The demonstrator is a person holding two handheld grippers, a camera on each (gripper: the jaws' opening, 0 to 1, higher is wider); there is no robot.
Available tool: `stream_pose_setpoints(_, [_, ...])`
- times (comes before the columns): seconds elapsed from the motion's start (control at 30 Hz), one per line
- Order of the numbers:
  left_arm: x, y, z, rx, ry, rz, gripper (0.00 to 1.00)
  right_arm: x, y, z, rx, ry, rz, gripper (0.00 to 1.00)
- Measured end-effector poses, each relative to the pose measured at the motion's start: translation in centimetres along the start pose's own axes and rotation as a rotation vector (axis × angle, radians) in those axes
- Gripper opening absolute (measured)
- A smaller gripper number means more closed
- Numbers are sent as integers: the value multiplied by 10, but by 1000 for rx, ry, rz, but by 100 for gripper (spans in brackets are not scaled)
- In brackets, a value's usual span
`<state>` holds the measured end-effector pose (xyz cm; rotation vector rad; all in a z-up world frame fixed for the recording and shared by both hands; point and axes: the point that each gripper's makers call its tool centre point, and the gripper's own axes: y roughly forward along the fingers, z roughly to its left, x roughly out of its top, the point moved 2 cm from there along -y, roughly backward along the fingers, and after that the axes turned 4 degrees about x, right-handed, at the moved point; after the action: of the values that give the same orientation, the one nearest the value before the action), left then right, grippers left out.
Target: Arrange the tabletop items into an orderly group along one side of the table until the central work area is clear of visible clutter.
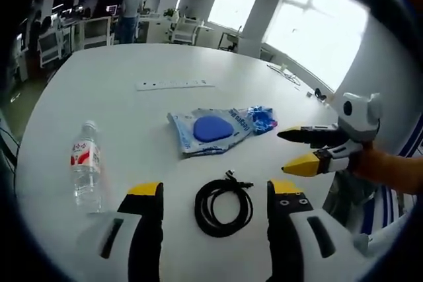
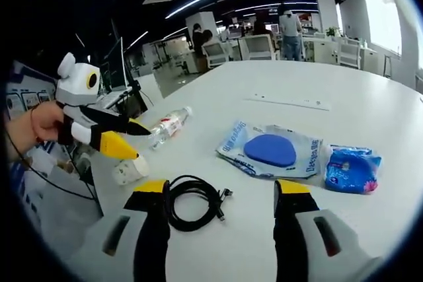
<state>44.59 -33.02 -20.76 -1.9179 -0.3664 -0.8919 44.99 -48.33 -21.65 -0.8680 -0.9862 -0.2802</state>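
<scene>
Coiled black cable (image 1: pixel 224 207) lay on the white table (image 1: pixel 132 110), just ahead of the left gripper (image 1: pixel 215 196) and roughly centred between its yellow-tipped jaws; jaws spread wide, holding nothing. Judged as lined up for a grab on the cable, not yet closed. In the right gripper view the same cable (image 2: pixel 193 202) sat near that view's left jaw.

Beyond the cable: a clear plastic packet with a blue oval pad inside (image 1: pixel 210 130), lying flat mid-table. Touching or just beside its far edge, a small crumpled blue wrapper (image 1: pixel 262 118). Right gripper view showed the packet (image 2: pixel 271 151) and the wrapper (image 2: pixel 352 170) side by side, wrapper nearer the table edge.

Water bottle (image 1: pixel 86 165) with a red-and-white label stood off to one side of the cable, apart from the packet. A white power strip (image 1: pixel 175 84) lay farther back, well apart from the rest.

Right gripper (image 2: pixel 218 193) hovered over the table with jaws parted, nothing between them. Left gripper view showed it (image 1: pixel 294 150) coming in from the side, a hand behind it, tips apart.

Items were scattered across the centre, so grouping looked barely started. Background: office desks, chairs, windows, people standing far off.
</scene>
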Motion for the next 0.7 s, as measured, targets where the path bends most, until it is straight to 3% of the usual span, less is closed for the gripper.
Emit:
stream_pose_setpoints(0.33, [-5, -11, 2, 2, -1, -4, 64, -2, 0, 10, 5, -10, 5, 63])
stream_pose_setpoints(0.7, [-16, -12, -2, -10, 10, 14, 63, -22, 7, 23, 13, -1, 51, 61])
